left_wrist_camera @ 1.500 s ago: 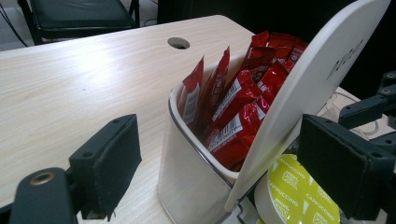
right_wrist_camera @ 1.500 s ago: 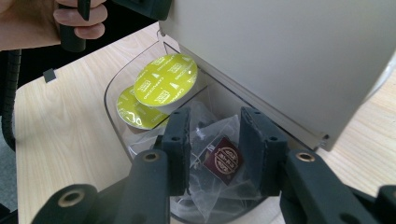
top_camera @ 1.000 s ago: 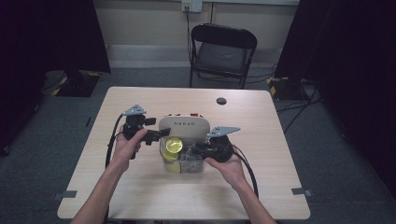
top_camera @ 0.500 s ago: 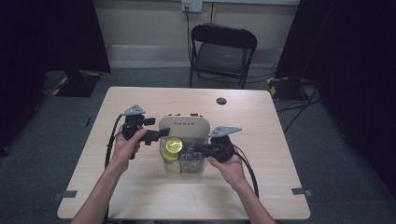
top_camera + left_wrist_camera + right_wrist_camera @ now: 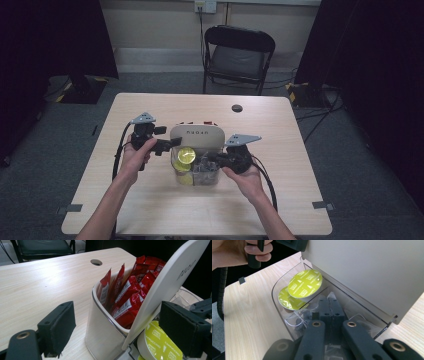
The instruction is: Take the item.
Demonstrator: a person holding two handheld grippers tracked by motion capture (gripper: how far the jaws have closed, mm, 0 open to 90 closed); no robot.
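Pale wood-grain desk [image 5: 150,210] with a light beige tone, one dark round hole [image 5: 237,108] near its far edge. On it, a cream-white lidded plastic box [image 5: 102,335], its raised cream lid [image 5: 172,282] carrying faint grey lettering. Inside, glossy red sachets [image 5: 127,297] with white printed panels and black barcode stripes. Beside them, a clear compartment [image 5: 280,287] holding lime-yellow capsules [image 5: 305,284] with white lettering and small white triangles. Matte black fingers [image 5: 56,327] on the left gripper, matte black on the right gripper [image 5: 331,312] too, with brass-coloured rivets.
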